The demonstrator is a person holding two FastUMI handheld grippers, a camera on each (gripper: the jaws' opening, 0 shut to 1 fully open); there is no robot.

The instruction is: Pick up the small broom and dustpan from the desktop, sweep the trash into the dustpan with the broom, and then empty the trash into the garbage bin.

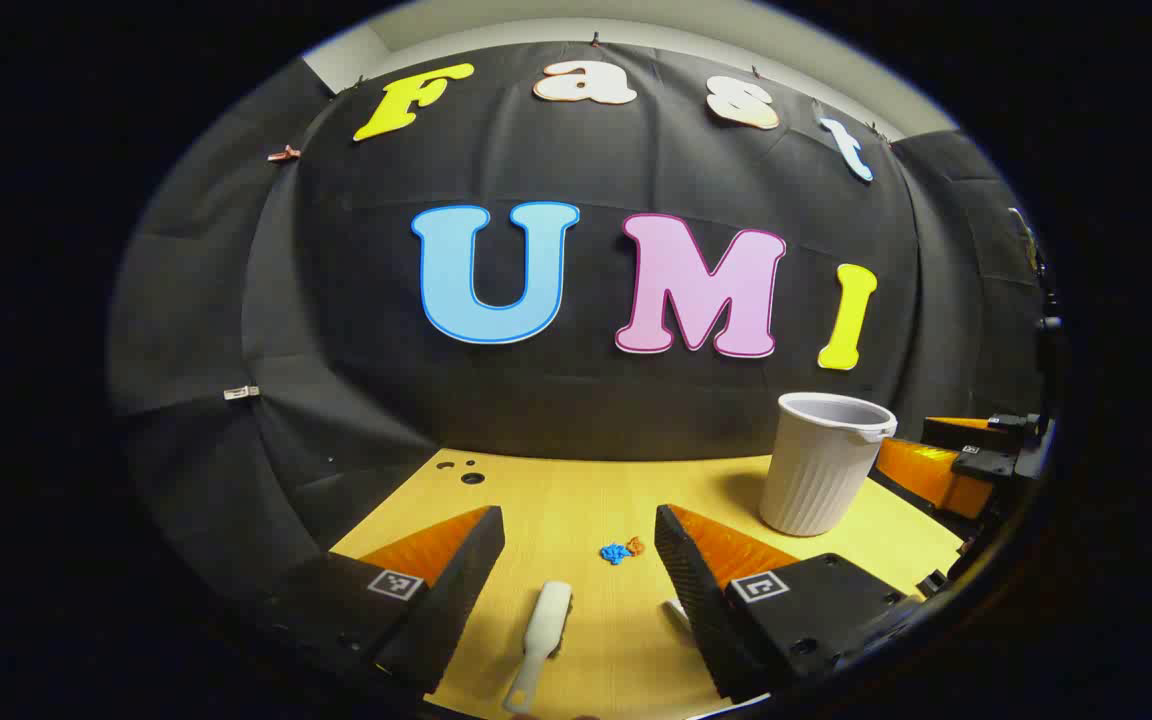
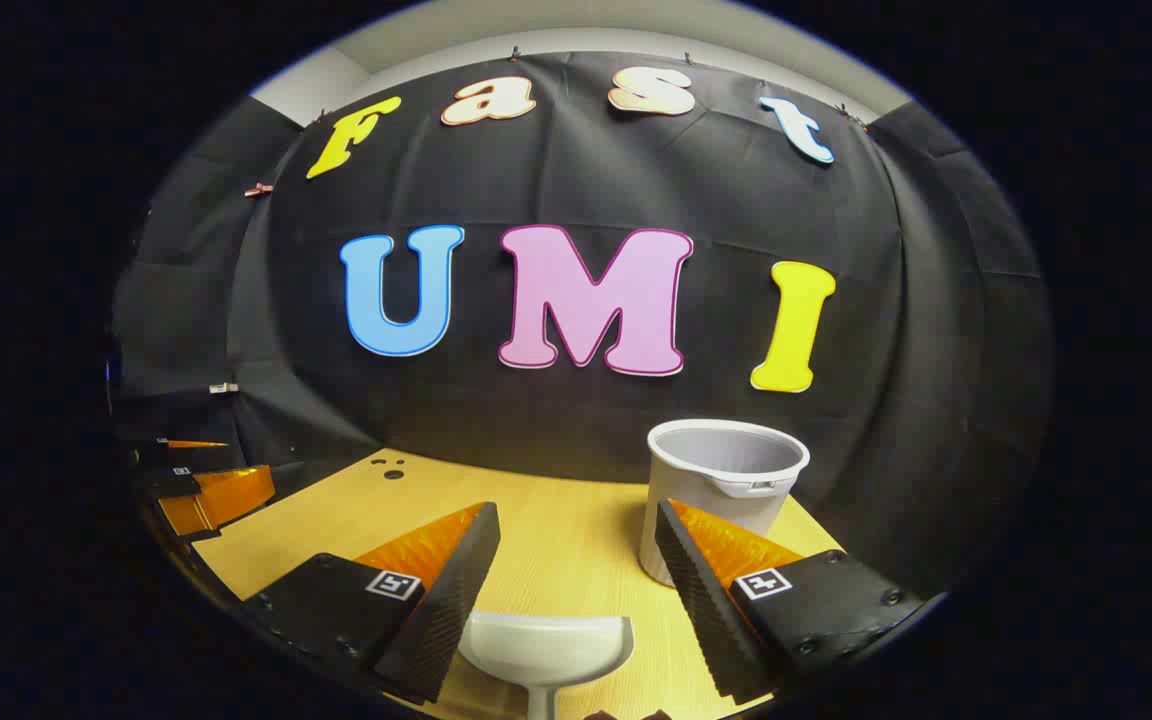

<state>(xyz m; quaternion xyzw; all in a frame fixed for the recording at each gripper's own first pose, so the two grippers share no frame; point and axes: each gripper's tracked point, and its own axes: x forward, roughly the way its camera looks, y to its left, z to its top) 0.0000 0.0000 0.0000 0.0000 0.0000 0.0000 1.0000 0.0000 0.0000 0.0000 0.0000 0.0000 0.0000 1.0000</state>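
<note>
Nothing picked up yet, by the look of it. Lying flat on the yellow wooden surface (image 1: 576, 490), between the fingers of the left tool (image 1: 579, 540), spread wide and gripping nothing: the small white plastic broom (image 1: 541, 640). Sitting just beyond it, unswept: the little heap of blue and orange trash (image 1: 621, 550). Resting under the right tool (image 2: 576, 540), likewise spread wide and empty: the white plastic dustpan (image 2: 546, 650). Standing upright near the far edge: the pale ribbed garbage bin (image 2: 726, 480). Remaining, likely: grasping, sweeping, emptying.

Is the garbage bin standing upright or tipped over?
Upright. The garbage bin stands on its base on the desktop, its open rim facing up. Whether anything lies inside, I cannot tell.
</note>
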